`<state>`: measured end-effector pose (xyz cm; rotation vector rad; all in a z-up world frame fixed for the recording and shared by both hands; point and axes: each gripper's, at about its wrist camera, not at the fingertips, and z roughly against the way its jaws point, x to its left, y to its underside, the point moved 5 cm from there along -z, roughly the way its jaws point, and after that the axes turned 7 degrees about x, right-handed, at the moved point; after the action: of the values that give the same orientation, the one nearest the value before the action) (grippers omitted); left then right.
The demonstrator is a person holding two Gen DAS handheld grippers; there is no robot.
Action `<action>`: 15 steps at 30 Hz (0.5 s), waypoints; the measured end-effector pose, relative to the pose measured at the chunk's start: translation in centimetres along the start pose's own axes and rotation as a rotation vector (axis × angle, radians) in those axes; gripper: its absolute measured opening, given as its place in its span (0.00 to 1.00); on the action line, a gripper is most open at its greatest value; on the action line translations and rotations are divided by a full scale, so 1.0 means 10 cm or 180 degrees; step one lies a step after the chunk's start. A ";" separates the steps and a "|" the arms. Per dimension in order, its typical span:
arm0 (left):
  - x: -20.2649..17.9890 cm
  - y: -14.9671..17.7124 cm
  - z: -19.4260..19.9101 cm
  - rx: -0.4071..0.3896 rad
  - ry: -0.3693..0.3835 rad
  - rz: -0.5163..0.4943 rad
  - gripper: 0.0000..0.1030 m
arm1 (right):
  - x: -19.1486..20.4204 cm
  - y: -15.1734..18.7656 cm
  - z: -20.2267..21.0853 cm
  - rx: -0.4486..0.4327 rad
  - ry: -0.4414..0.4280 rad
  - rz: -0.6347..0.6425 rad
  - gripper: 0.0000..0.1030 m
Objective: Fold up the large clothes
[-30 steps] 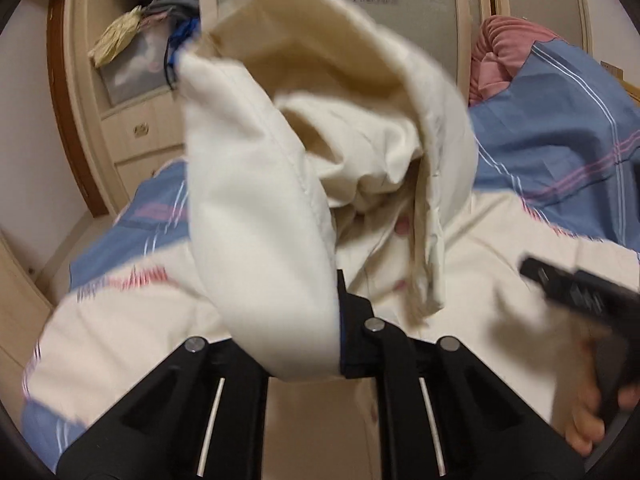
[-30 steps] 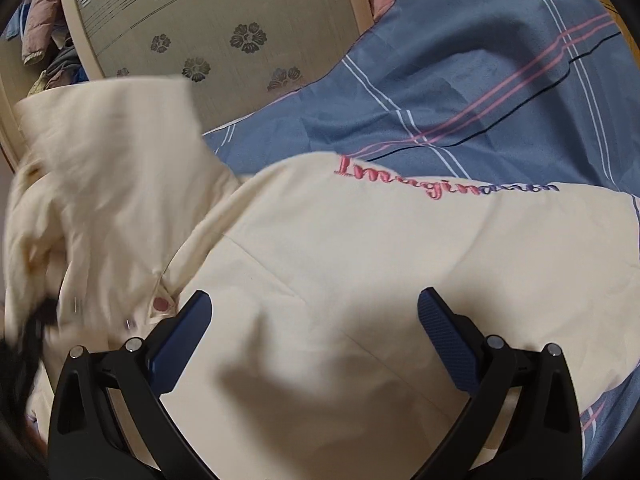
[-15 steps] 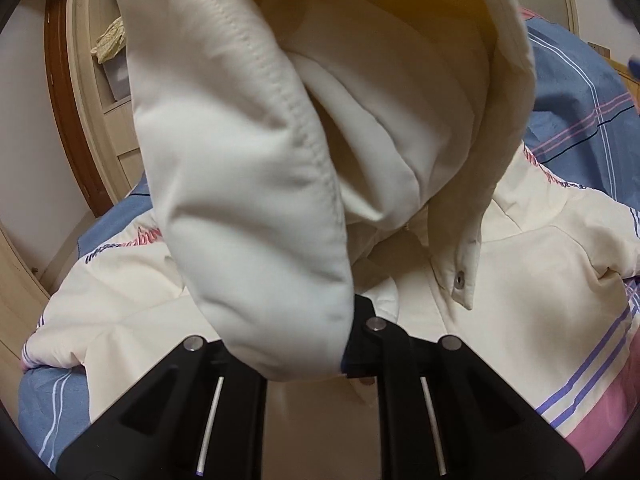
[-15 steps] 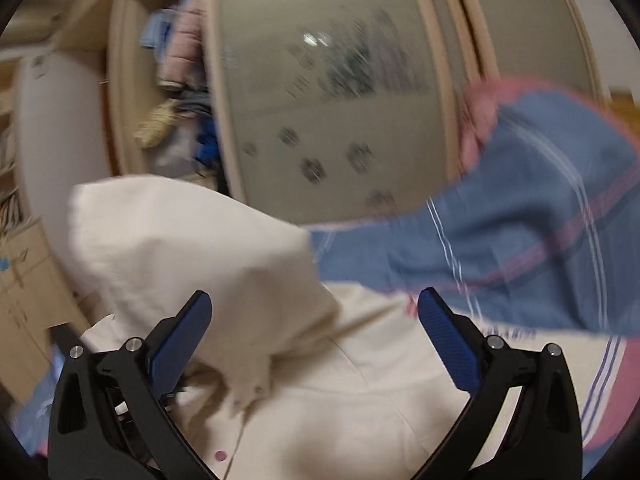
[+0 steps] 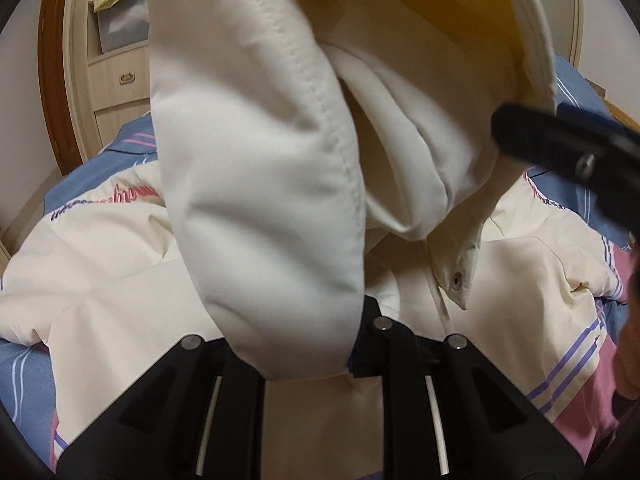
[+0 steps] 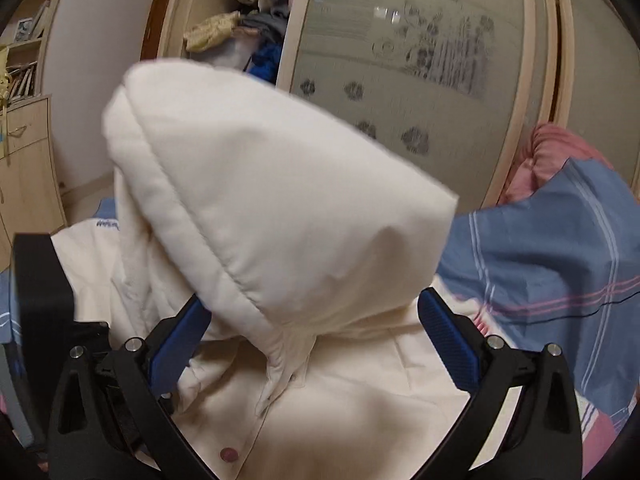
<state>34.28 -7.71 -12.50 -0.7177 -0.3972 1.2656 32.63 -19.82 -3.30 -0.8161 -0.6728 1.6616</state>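
A large cream hooded jacket (image 5: pixel 120 264) lies spread on the bed, front up. Its hood (image 5: pixel 256 168) is lifted. My left gripper (image 5: pixel 352 360) is shut on the hood's rim and holds it up in front of the camera. In the right wrist view the hood (image 6: pixel 280 200) stands raised between my right gripper's fingers. My right gripper (image 6: pixel 312 340) is open, its blue pads on either side of the hood's base. The right gripper also shows in the left wrist view (image 5: pixel 568 152), against the hood's far edge.
The bed cover (image 6: pixel 560 248) is blue with pink and white stripes. A pink quilt (image 6: pixel 556 152) lies at the head of the bed. A wardrobe with frosted sliding doors (image 6: pixel 420 60) and open shelves of clothes (image 6: pixel 248 32) stands behind. Drawers (image 5: pixel 120 80) are at the left.
My left gripper has lifted the hood higher and closer. My right gripper has swung up from the jacket's body and come in around the hood.
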 end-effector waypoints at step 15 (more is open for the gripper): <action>-0.13 -0.02 -0.02 -0.0019 -0.0033 -0.0106 0.17 | 0.08 -0.12 -0.13 -0.0427 0.0945 -0.0073 0.15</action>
<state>34.20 -9.01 -12.37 -0.7070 -0.4200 1.2376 34.20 -18.78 -3.26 -1.1212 -0.5862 1.4472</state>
